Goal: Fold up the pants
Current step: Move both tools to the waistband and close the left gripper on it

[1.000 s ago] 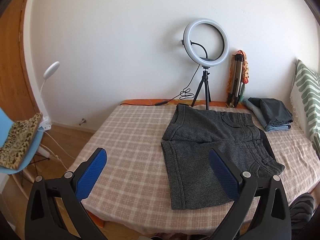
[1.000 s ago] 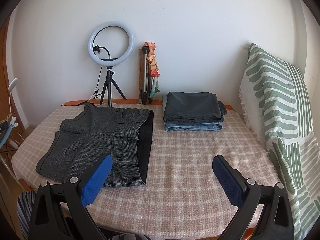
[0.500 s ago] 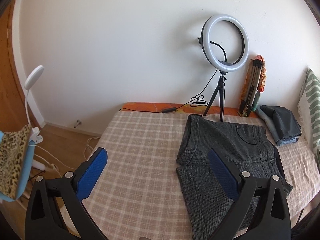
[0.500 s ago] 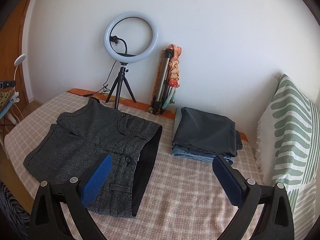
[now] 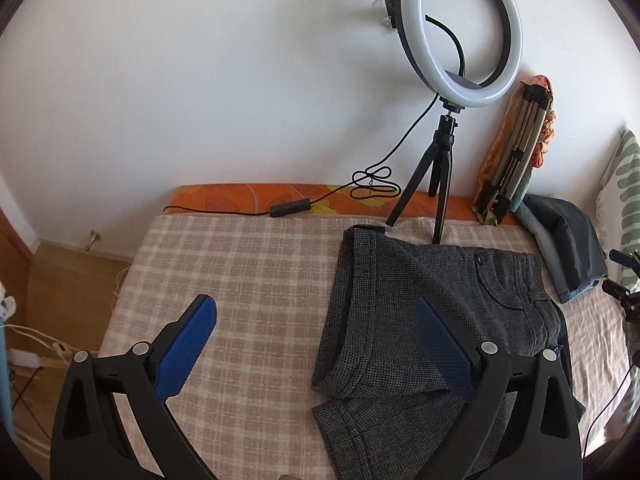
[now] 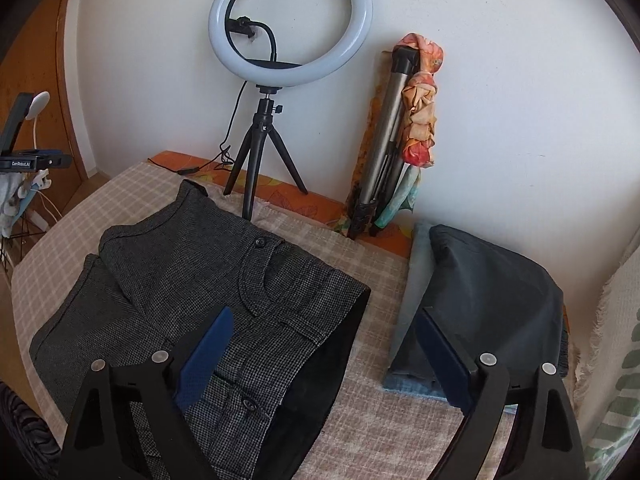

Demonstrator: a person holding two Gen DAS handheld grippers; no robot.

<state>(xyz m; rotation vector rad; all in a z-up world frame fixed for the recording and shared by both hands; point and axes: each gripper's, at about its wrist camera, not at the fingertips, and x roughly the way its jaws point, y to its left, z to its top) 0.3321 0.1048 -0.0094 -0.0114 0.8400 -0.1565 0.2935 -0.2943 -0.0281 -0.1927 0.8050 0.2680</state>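
Observation:
Dark grey tweed shorts (image 5: 400,320) lie flat on the checked bed cover (image 5: 248,280), legs to the left, waistband to the right. They also show in the right wrist view (image 6: 208,272). My left gripper (image 5: 316,312) is open and empty, above the leg hems, its right finger over the cloth. My right gripper (image 6: 322,320) is open and empty, above the waistband opening, its left finger over the shorts and its right finger over a folded stack.
A ring light on a small tripod (image 6: 260,128) stands at the back by the wall, its cable (image 5: 360,188) trailing left. A folded tripod with a scarf (image 6: 404,128) leans there. A stack of folded pants (image 6: 488,296) lies right of the shorts. A green patterned pillow (image 6: 616,380) is far right.
Both grippers have moved forward and down over the bed toward the shorts, which now fill more of each view. Both stay open.

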